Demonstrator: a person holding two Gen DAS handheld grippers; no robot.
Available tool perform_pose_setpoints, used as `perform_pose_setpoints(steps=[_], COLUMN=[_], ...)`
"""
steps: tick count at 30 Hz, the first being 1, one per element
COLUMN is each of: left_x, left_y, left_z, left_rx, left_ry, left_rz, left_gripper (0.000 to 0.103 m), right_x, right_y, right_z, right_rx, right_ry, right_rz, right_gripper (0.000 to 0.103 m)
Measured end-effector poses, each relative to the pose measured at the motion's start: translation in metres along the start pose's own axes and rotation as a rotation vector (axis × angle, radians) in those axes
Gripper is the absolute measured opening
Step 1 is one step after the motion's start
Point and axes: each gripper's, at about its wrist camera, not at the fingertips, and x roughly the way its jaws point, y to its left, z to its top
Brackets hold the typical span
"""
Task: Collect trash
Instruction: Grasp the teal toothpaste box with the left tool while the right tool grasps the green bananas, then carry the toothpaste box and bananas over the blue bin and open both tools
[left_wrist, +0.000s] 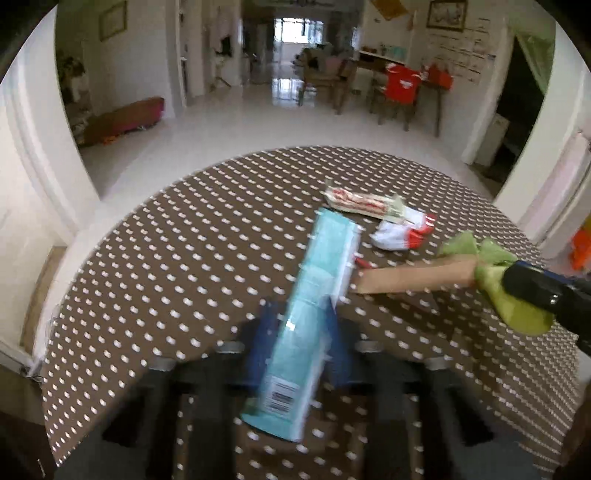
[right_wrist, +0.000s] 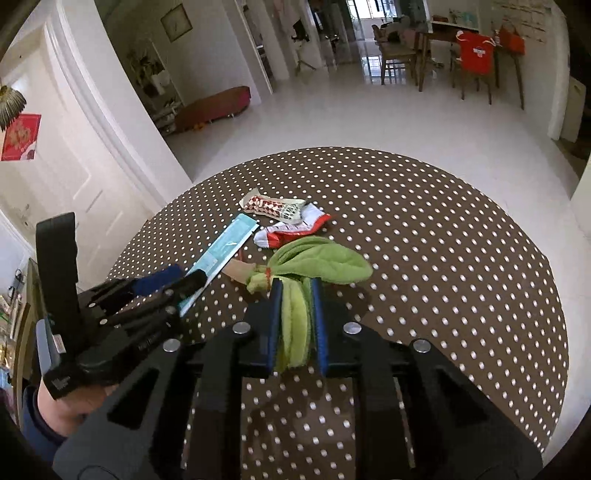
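A long teal packet (left_wrist: 325, 251) lies slanted across the polka-dot table (left_wrist: 166, 258), and my left gripper (left_wrist: 301, 310) is shut on its near half, a blue finger on each side. The right wrist view shows that gripper (right_wrist: 188, 277) clamped on the packet (right_wrist: 229, 240) from the left. My right gripper (right_wrist: 295, 288) is shut on a green cloth bundle (right_wrist: 325, 262) tied with a red band to a tan paper piece (right_wrist: 238, 267). The left wrist view has the same bundle (left_wrist: 521, 317) and right gripper (left_wrist: 524, 284) at the right edge.
A red-and-white patterned wrapper (right_wrist: 273, 206) and a white-and-red sock-like piece (right_wrist: 291, 230) lie just beyond the held things. The round table (right_wrist: 443, 258) ends close behind them, with white floor, chairs (right_wrist: 472, 70) and a dining table farther off. A hand (right_wrist: 62, 410) holds the left gripper.
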Motion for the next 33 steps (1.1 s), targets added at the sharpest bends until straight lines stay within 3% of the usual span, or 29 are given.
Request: perform_pose_setpoints(steps=[6,18,33], left_x=[-0.022,-0.072,-0.115], left_y=[-0.001,-0.03,-0.12], left_z=[-0.018,-0.058,-0.04], left_rx=[-0.037,-0.025,0.03], left_ry=[-0.011,-0.061,-0.151], left_rz=[-0.059,-0.134,-0.256], left_gripper=[0.009,0.008,0.008], right_x=[-0.027,-0.081,-0.157], right_y=[-0.004,-0.03,-0.091], right_z=[0.005,-0.008,-0.026], right_rx=[0.024,0.076,0.184], right_ry=[-0.041,-0.13,-0.265], right_rz=[-0.003,-0.019,-0.07], right_gripper=[0.015,0.015,0.015])
